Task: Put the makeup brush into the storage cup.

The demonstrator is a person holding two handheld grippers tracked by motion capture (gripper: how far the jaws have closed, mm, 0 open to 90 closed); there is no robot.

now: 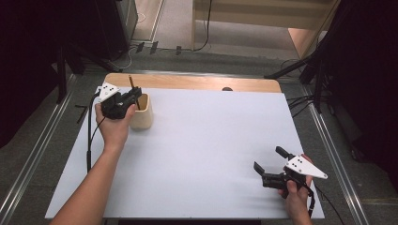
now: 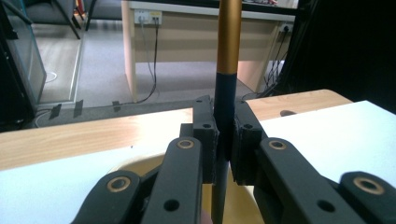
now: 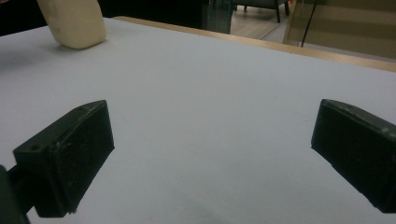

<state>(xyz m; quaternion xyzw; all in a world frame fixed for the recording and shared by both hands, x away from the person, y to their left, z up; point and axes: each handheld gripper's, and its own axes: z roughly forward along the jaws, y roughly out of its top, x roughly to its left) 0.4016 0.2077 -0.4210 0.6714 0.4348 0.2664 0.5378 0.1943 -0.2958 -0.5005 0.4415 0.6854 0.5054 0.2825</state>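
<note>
A white table is filling the middle of the high view. At upper left, the left gripper is clamping a pen above the cup. At lower right, the right gripper is gaping.

In the left gripper view, the jaws are squeezing the pen at centre.

In the right gripper view, the jaws are standing wide apart, with the cup at upper left.

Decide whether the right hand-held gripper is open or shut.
Open. The right hand-held gripper shows its two black jaws spread far apart, with bare white table between them and nothing held.
</note>
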